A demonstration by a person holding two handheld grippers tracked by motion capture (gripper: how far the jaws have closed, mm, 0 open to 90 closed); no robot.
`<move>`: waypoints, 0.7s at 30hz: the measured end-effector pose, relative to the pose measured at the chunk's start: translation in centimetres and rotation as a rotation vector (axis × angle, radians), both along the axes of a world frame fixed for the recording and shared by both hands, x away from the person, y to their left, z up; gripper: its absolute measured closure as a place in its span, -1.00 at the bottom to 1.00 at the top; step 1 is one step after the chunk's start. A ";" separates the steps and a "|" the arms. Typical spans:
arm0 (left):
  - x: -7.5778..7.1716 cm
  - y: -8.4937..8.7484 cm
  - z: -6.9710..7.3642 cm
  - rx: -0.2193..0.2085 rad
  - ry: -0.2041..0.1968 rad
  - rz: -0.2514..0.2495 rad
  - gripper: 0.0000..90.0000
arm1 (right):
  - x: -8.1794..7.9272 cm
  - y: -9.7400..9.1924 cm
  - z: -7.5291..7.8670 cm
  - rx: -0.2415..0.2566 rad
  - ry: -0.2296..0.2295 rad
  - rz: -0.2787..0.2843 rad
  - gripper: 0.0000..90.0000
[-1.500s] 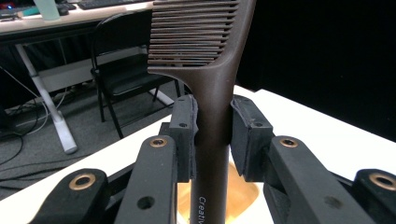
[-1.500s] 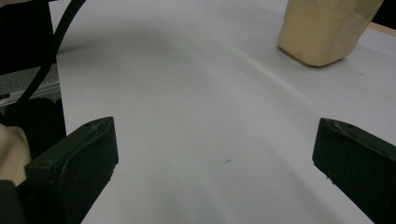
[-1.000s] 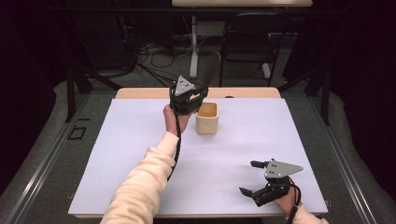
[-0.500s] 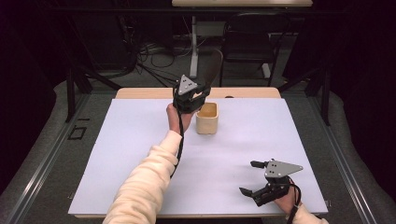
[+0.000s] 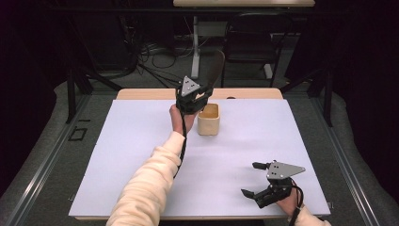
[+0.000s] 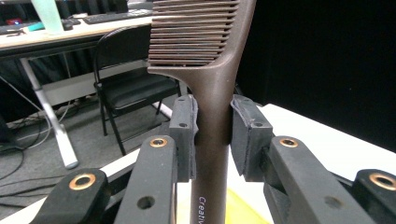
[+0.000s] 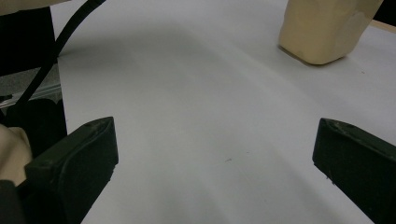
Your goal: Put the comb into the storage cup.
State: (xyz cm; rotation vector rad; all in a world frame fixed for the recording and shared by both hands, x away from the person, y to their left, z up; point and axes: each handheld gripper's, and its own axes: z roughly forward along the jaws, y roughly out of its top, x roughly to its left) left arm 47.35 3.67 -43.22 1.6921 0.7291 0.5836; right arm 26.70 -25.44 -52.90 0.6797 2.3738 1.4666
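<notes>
On the white table [image 5: 141,155] stands a beige wooden cup [image 5: 209,119]. Above it, the left gripper [image 5: 200,96] clamps a brown comb [image 6: 212,93] by its handle: likely light, stiff, slick plastic. The right gripper [image 5: 250,179] rests released.

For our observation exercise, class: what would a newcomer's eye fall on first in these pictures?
First, the brown comb, clamped by its handle in the left hand-held gripper and raised at the far side of the white table. Just beside it stands a small tan cup. The right hand-held gripper rests near the front right corner, jaws wide with nothing between them.
</notes>
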 end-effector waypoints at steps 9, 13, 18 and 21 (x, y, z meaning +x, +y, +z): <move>0.3 -0.2 -0.4 0.005 0.005 -0.001 0.60 | 0.0 0.0 0.0 -0.001 -0.001 0.001 -1.00; 0.4 -0.4 -0.5 0.005 0.004 -0.006 0.60 | 0.0 0.0 0.0 -0.001 0.001 0.000 -1.00; 0.5 -0.5 -0.7 0.007 0.010 -0.013 0.60 | 0.0 0.0 0.0 -0.002 0.000 0.001 -1.00; 0.5 -0.6 -0.8 0.008 0.011 -0.016 0.60 | 0.0 0.0 0.0 -0.001 0.000 0.001 -1.00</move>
